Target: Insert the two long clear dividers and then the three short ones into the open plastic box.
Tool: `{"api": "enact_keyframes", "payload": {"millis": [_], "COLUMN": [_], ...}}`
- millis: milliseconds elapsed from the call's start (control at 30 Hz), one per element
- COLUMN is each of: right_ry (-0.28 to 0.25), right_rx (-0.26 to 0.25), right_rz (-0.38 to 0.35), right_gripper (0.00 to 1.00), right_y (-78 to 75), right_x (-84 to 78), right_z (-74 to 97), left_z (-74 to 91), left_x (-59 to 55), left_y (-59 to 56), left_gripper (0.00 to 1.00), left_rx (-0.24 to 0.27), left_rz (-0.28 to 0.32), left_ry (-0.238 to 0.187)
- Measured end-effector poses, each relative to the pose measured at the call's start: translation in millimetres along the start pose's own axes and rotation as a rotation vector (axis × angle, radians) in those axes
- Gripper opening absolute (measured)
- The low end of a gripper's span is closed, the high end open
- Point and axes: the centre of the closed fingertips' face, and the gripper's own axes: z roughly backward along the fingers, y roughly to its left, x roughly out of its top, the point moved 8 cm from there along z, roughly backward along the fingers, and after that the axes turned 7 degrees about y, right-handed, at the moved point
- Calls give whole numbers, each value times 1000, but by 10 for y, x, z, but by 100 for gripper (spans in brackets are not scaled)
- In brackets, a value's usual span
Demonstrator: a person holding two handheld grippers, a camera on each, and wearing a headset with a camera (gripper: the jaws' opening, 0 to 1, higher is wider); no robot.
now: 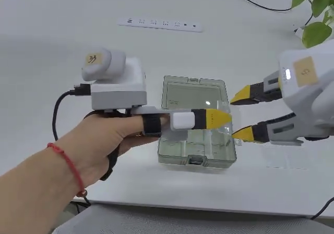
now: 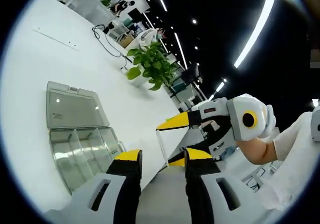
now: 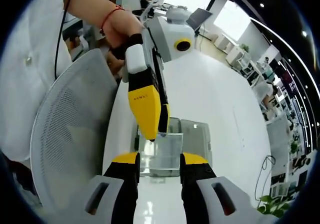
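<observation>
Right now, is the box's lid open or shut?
Open. The lid lies flipped back flat on the table behind the plastic box, so its inside shows.

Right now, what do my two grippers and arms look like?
Both grippers have boxy white bodies and black tongs with yellow tips. The left gripper has a black cable at its back, a black finger strap and a handwritten tag on top. The right gripper carries a yellow tag. A red string bracelet circles the left wrist.

L tongs [image 2: 162,156], R tongs [image 3: 160,159]: wht bodies, ylw tips; red wrist string [image 1: 65,161], blk cable [image 1: 56,114].
</observation>
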Motion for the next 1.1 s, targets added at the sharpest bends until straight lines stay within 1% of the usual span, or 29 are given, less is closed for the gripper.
{"api": "enact_keyframes", "payload": {"millis": [67,233,367,533,667,933,1033,1100], "right_ry": [-1,-7,-4,-5,-3,3,1,-5], "right_rx": [-3,-3,-6,0,-3,-4,-13,-15], "right_rz": [1,7,14,15,17,27,32,26], "right_gripper": [33,33,33,33,33,33,33,32], "right_y": [0,16,23,44,45,52,47,41], "right_x": [25,75,85,98,104,111,119,125], "right_z": [11,32,40,52,59,56,61,67], "left_z": [-9,-37,-52,-53,-54,-54,-46,-39], "left_x": [-3,-14,-33,-34,-38,-47,-40,-40], "left_y": [-4,-15,-22,-24,-40,-33,-31,-11], "left_gripper": [27,21,14,8,0,0,0,0], "left_rx": [-6,-21,-27,-27,-41,-33,-33,-14], "left_rz": [2,15,13,11,14,10,20,5], "left_ry": [3,9,20,18,20,20,9,10]}}
